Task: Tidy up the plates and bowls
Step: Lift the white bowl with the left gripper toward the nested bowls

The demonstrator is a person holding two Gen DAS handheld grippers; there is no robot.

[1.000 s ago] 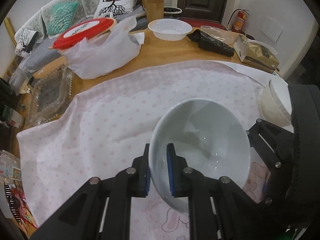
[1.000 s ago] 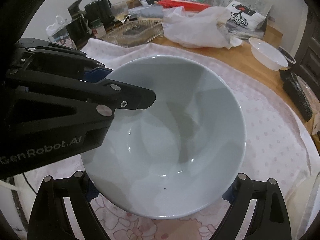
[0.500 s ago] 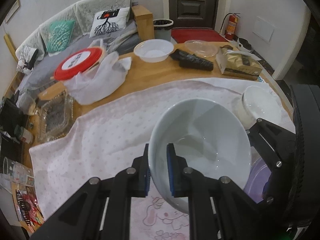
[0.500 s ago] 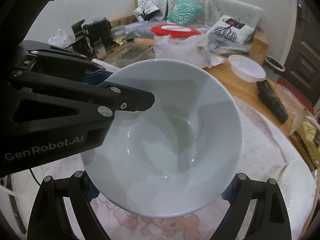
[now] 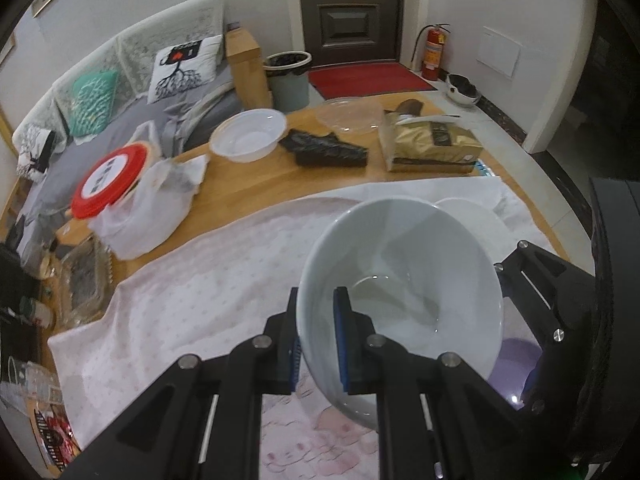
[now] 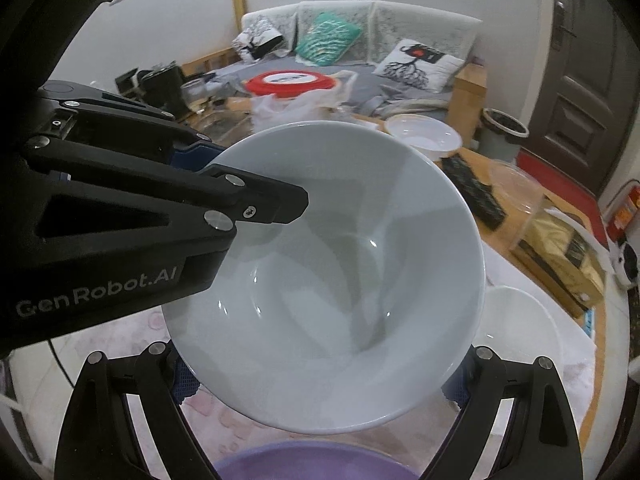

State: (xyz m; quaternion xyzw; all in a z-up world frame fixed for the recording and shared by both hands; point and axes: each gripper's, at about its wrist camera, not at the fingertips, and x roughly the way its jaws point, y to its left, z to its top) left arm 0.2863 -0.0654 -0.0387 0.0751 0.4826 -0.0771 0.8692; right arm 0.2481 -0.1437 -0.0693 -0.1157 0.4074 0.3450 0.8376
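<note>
A glossy white bowl (image 5: 400, 280) hangs tilted above the pink dotted cloth (image 5: 200, 280). My left gripper (image 5: 316, 320) is shut on its near rim, one blue pad inside and one outside. In the right wrist view the same bowl (image 6: 328, 280) fills the middle, and my right gripper (image 6: 320, 376) stands wide with its pads against the bowl's outer wall on both sides. The left gripper (image 6: 240, 176) pinches the rim at upper left. A purple dish (image 6: 312, 460) lies right below the bowl. A second white bowl (image 6: 520, 328) rests on the cloth to the right.
On the bare wooden table (image 5: 256, 188) beyond the cloth are a white plastic bowl (image 5: 248, 136), a black bundle (image 5: 324, 150), a clear lid (image 5: 348, 114), a gold box (image 5: 432, 148) and a red-lidded tub (image 5: 108, 176) in a plastic bag. A glass tray (image 5: 84, 280) sits at the left edge.
Both grippers have risen and travelled to the right across the cloth with the white bowl between them. The purple dish and the second white bowl have come into view beneath and beside it.
</note>
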